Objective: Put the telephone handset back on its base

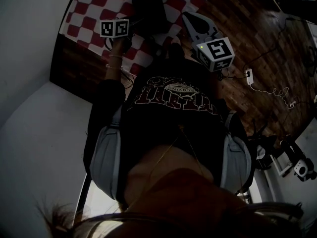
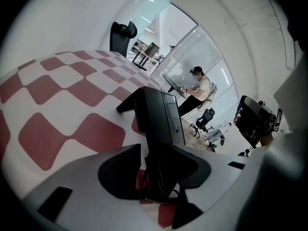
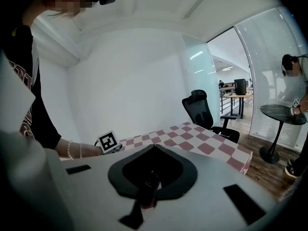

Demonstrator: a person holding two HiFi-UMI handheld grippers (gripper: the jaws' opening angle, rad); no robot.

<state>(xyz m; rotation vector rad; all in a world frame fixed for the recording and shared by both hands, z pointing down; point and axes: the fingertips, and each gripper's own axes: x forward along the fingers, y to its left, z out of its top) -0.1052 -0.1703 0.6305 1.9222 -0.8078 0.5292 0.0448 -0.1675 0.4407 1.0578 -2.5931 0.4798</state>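
Note:
The black telephone (image 2: 159, 114) stands on the red-and-white checkered table (image 2: 72, 95), and in the head view it shows as a dark block (image 1: 148, 11) at the top. The handset lies lengthwise along the base, its coiled cord (image 2: 154, 201) at the near end. My left gripper (image 2: 173, 153) is open, its jaws standing either side of the phone's near end with a gap on the left side. My right gripper (image 3: 153, 147) is shut with its tips together and nothing between them; it is raised to the right of the phone (image 1: 190, 19), off the table.
A black office chair (image 3: 202, 107) stands at the table's far side. On the wooden floor to the right lie a white power strip (image 1: 249, 77) and cables. A person (image 2: 197, 88) works at a round black table (image 3: 281, 114) in the background. The holder's own body fills the lower head view.

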